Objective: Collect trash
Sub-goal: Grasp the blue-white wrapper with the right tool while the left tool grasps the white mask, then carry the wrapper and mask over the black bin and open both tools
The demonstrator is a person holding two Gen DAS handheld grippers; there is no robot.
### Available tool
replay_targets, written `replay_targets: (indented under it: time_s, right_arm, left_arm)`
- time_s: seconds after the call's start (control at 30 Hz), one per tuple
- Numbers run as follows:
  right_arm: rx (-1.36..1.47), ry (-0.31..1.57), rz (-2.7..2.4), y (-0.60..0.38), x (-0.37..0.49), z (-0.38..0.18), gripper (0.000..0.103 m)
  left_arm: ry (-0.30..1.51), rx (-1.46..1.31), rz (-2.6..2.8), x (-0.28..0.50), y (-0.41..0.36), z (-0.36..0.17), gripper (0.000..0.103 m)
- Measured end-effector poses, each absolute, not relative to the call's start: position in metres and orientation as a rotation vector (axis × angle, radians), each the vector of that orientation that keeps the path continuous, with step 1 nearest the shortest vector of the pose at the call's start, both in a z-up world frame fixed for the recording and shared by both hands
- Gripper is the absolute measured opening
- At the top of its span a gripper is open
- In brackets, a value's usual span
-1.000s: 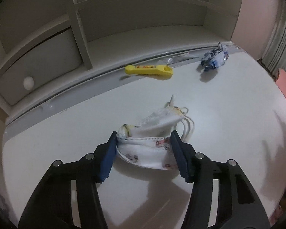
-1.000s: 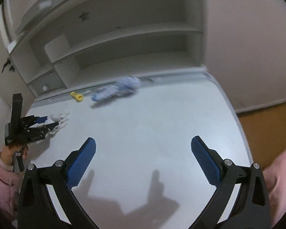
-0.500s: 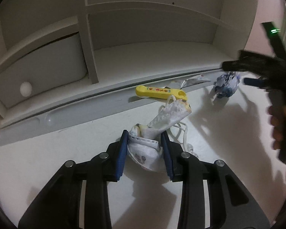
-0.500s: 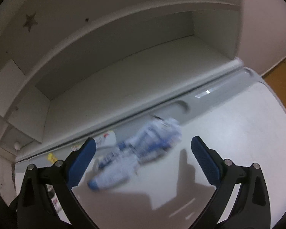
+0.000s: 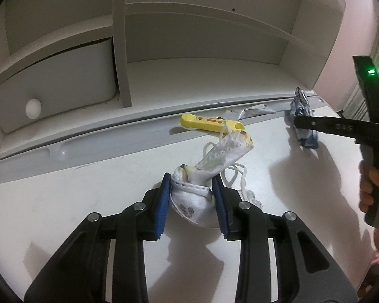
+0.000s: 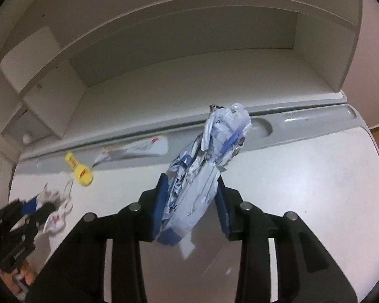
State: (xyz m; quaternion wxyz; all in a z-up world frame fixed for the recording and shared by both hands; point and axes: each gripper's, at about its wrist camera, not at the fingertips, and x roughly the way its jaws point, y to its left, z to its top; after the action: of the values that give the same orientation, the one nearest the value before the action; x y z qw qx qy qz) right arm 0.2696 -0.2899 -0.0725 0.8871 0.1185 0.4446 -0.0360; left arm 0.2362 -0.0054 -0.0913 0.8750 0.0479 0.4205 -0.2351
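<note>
Near the table's (image 5: 63, 217) front edge, my left gripper (image 5: 191, 199) had its fingers (image 5: 162, 202) clamped on the crumpled face mask (image 5: 202, 189) — pinched low, so its free end and ear loops stuck up and trailed clear of the surface. My right gripper (image 6: 190, 209) was closed the same way on the crushed blue-and-white wrapper (image 6: 202, 176), toward the table's back right corner, gripped mid-length so it stood out of the fingers. Along the back edge, in the grey groove, a yellow bottle opener (image 5: 209, 123) and a flat sachet (image 6: 141, 149) lay untouched — likely waiting their turn.
</note>
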Motion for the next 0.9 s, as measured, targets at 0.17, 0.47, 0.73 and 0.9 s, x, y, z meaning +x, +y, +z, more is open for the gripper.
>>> replay_targets:
  time_s: [0.17, 0.47, 0.73, 0.9]
  right_arm:
    - [0.246, 0.895, -0.063, -0.291, 0.241, -0.057, 0.035]
    - [0.301, 0.813, -0.086, -0.321, 0.176, -0.031, 0.035]
    - [0.378, 0.692, -0.186, -0.394, 0.064, -0.004, 0.035]
    - [0.418, 0.632, -0.32, -0.457, -0.042, -0.002, 0.035]
  left_arm:
    - [0.864, 0.109, -0.492, 0.238, -0.026, -0.081, 0.03]
    - [0.799, 0.163, -0.529, 0.201, -0.058, -0.04, 0.029]
    - [0.751, 0.268, -0.665, 0.139, -0.148, -0.009, 0.029]
    - [0.745, 0.335, -0.827, 0.08, -0.233, -0.011, 0.029]
